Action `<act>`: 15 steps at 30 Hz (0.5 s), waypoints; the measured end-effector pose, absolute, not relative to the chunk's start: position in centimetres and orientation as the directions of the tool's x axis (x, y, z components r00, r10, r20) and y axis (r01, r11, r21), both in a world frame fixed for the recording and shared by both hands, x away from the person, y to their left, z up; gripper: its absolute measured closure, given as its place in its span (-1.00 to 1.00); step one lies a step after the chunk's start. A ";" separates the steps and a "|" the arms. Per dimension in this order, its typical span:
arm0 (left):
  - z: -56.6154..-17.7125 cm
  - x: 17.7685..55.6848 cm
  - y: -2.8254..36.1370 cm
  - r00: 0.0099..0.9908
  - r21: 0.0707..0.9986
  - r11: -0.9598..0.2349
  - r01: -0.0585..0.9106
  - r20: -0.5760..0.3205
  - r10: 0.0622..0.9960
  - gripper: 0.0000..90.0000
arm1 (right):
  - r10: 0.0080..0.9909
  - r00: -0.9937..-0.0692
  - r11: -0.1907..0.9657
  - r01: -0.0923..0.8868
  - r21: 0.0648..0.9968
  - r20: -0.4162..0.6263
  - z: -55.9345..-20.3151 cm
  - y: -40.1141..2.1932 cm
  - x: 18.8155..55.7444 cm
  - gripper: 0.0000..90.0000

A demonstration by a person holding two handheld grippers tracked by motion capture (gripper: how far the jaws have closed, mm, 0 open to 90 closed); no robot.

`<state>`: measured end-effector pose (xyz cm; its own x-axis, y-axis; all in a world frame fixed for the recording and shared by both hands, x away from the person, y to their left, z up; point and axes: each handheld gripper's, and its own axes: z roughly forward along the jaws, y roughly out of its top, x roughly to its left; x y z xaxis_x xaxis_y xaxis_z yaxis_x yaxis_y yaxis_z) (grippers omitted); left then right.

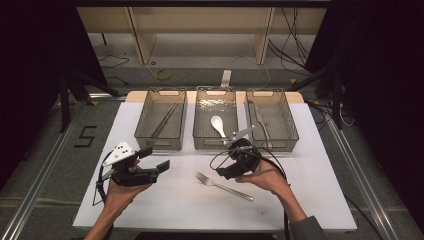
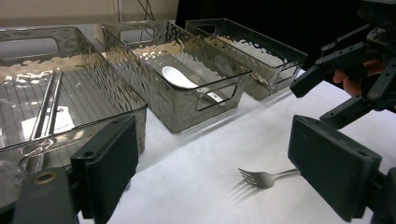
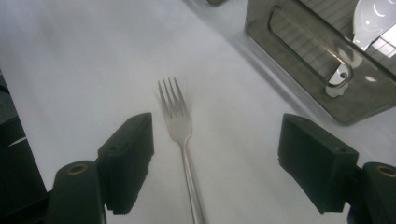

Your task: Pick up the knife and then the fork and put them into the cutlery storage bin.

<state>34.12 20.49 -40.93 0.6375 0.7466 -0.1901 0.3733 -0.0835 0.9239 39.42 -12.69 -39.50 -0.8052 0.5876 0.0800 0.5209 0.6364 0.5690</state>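
Silver metal fork (image 1: 223, 186) lies flat on the white table sheet (image 1: 175, 200), in front of the three clear bins, while my right gripper (image 1: 226, 172) hovers above it, jaws spread wide (left gripper (image 1: 156, 160) likewise agape).

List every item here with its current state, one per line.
Fork: flat on the white mat, untouched.
Left gripper: open, empty.
Right gripper: open, fingers either side of the fork.
Left bin: holds chopsticks.
Middle bin: holds a white spoon.
Right bin: holds a knife.
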 end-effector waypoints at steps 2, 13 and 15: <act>-40.9 34.1 20.5 0.638 0.924 -0.084 0.373 -0.190 0.747 -0.65 | 0.583 -0.809 0.642 0.518 0.565 0.078 -39.7 -12.6 39.4 -0.37; -40.9 34.1 20.6 0.637 0.924 -0.083 0.374 -0.191 0.747 -0.65 | 0.580 -0.812 0.682 0.524 0.510 0.058 -41.0 -12.0 39.3 -0.31; -40.9 34.1 20.6 0.637 0.924 -0.083 0.374 -0.191 0.747 -0.65 | 0.584 -0.810 0.689 0.531 0.494 0.056 -41.2 -11.8 39.2 -0.31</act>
